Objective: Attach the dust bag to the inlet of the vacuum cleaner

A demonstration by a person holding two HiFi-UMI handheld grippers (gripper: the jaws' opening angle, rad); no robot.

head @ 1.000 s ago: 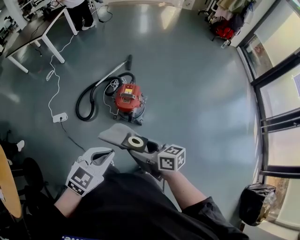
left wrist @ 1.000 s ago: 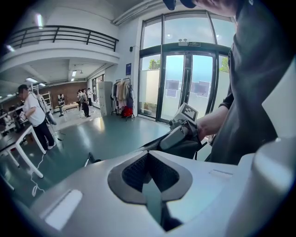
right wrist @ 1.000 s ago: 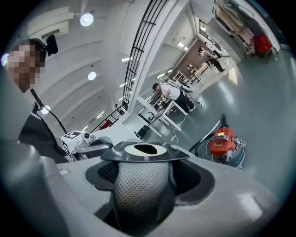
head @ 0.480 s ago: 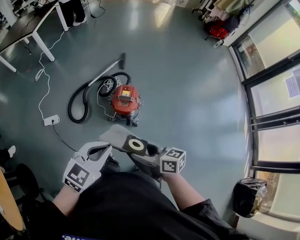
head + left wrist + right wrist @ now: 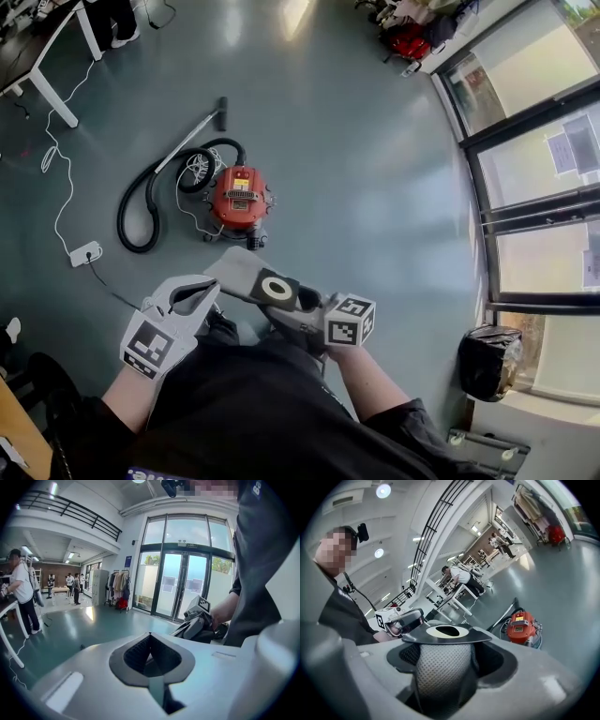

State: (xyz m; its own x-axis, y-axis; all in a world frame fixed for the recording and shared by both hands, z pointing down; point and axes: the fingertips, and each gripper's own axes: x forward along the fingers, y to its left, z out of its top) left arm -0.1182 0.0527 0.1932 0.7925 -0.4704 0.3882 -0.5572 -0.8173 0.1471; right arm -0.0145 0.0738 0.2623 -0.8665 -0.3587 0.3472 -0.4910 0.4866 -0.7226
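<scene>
- The grey fabric dust bag with a black card collar is clamped just under that collar by the right gripper. It hangs in the air near the red canister vacuum cleaner, apart from it.
- The left gripper is clenched on nothing, beside the bag.
- The task looks barely begun: the bag is in hand, but the vacuum cleaner's inlet is not visible. Reaching it and fitting the collar remain.
</scene>
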